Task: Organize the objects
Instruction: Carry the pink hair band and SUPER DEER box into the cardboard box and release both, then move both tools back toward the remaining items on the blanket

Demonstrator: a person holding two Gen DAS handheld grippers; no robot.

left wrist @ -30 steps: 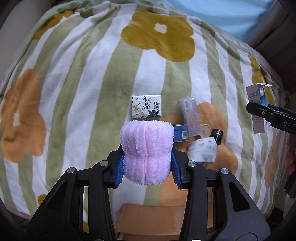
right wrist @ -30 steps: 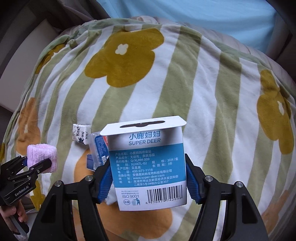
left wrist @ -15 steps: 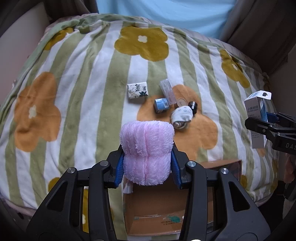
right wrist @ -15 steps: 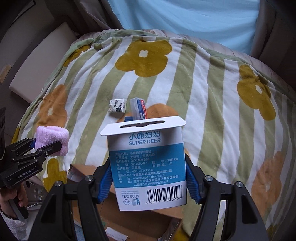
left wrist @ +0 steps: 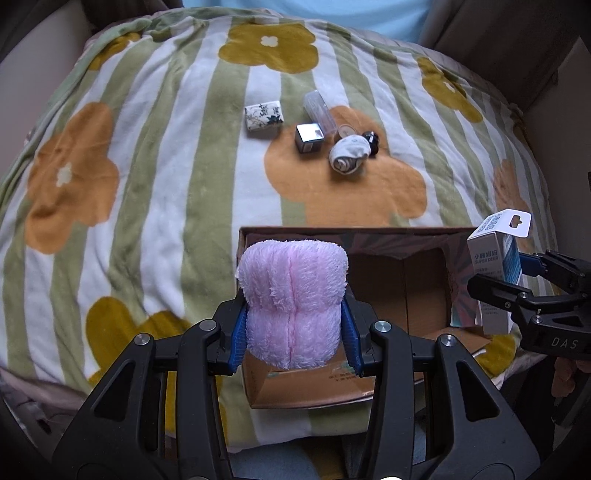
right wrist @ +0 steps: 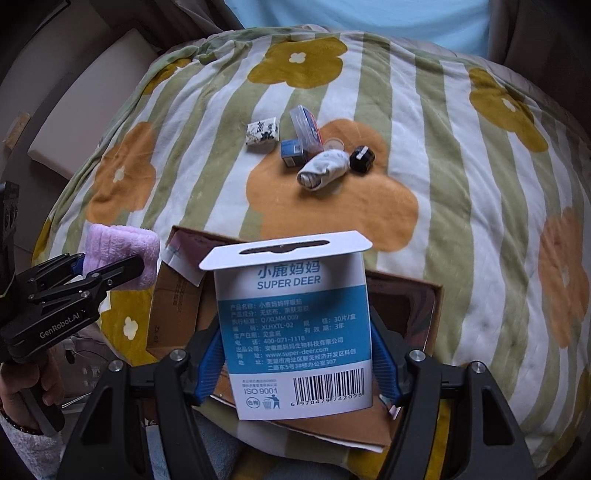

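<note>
My left gripper (left wrist: 293,334) is shut on a fluffy pink rolled towel (left wrist: 291,295) and holds it over the left part of an open cardboard box (left wrist: 424,288). My right gripper (right wrist: 295,354) is shut on a white and blue Super Deer carton (right wrist: 295,332) above the same box (right wrist: 173,302). The towel also shows in the right wrist view (right wrist: 122,254), and the carton in the left wrist view (left wrist: 496,273). On the blanket beyond lie a patterned tissue pack (left wrist: 264,116), a clear case (left wrist: 319,110), a small blue box (left wrist: 309,137), a rolled sock (left wrist: 349,157) and a small black item (left wrist: 371,138).
The flowered striped blanket (left wrist: 147,166) covers a rounded bed or cushion. A light blue surface (right wrist: 354,18) lies at the far end. A beige panel (right wrist: 85,96) stands at the left and a brown board (left wrist: 554,77) at the right.
Both grippers have pulled back and up from the blanket with their loads. The cardboard box has come into view beneath them; the loose items now look farther away.
</note>
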